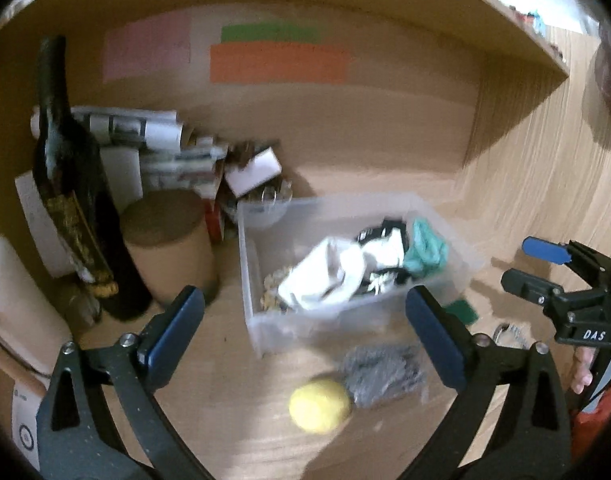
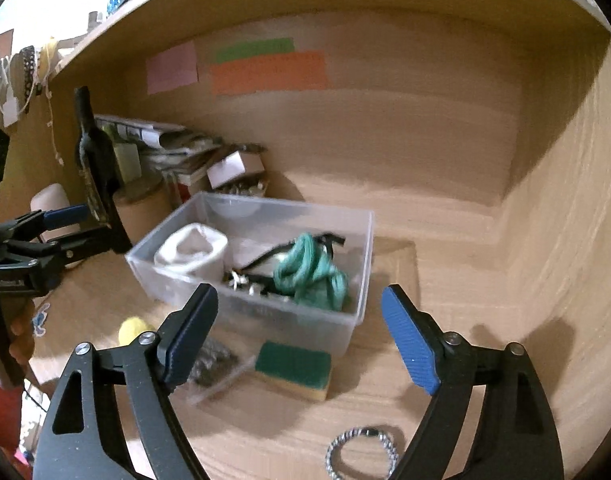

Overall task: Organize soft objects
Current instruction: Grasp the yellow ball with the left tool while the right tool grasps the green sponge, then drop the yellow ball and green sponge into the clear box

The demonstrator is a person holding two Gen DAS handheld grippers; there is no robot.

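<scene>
A clear plastic bin [image 1: 257, 320] [image 2: 357, 280] stands on the wooden desk and holds a white cloth [image 1: 329, 272] [image 2: 193, 248], a teal cord [image 1: 427, 250] [image 2: 309, 272] and black-and-white items. In front of it lie a yellow ball [image 1: 319, 404] [image 2: 133, 330], a grey scrubber in a clear bag [image 1: 385, 372] [image 2: 209, 364] and a green-and-yellow sponge [image 2: 293, 368] [image 1: 461, 310]. My left gripper [image 1: 305, 336] is open and empty above the ball and the bag. My right gripper [image 2: 301, 336] is open and empty above the sponge.
A dark bottle [image 1: 73, 200], a cardboard tube [image 1: 169, 240], stacked papers and small boxes [image 1: 253, 168] crowd the back left. A metal chain bracelet [image 2: 361, 452] lies near the front edge. Coloured notes [image 1: 277, 62] hang on the back panel. A shelf runs overhead.
</scene>
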